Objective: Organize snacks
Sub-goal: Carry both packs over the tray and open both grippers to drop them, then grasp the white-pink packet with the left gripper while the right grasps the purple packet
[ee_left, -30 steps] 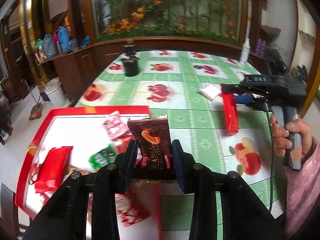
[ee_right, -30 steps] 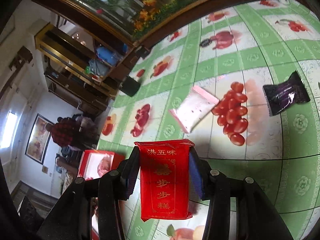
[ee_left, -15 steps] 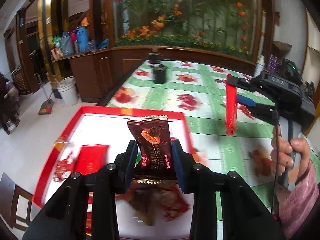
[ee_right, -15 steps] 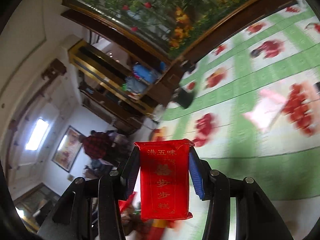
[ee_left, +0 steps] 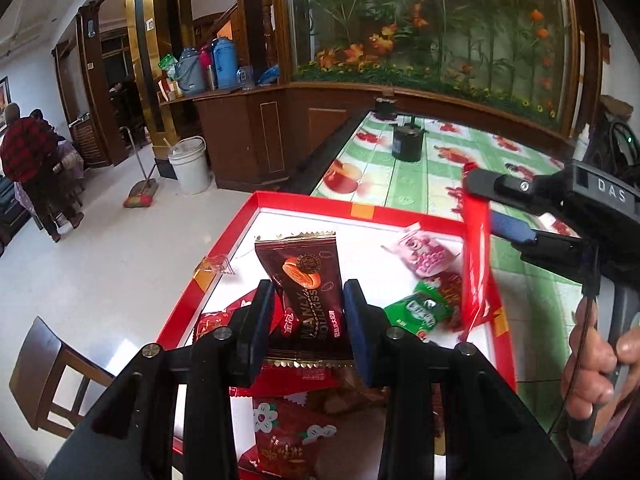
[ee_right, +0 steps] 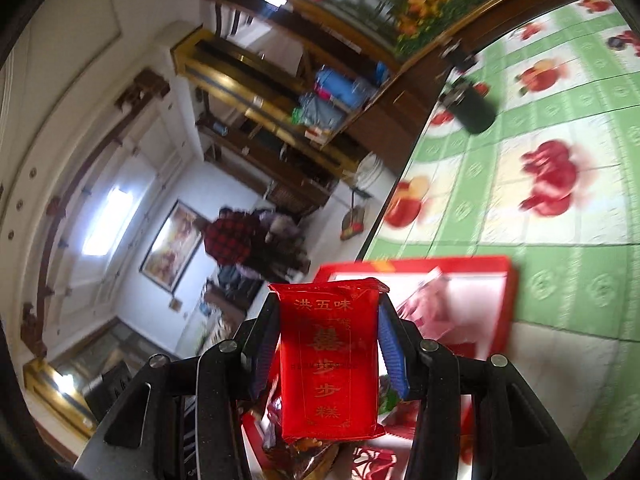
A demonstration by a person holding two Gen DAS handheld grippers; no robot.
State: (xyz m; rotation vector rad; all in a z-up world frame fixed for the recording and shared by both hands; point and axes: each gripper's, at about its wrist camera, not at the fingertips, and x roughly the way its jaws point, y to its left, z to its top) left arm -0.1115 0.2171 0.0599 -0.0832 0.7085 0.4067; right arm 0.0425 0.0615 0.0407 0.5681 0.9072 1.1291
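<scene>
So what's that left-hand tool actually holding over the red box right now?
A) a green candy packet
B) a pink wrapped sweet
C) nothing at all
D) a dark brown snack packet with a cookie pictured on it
D: in the left wrist view the dark brown snack packet is pinched upright between the jaws of the left gripper, while the green packet and the pink sweet lie loose in the red box.
</scene>
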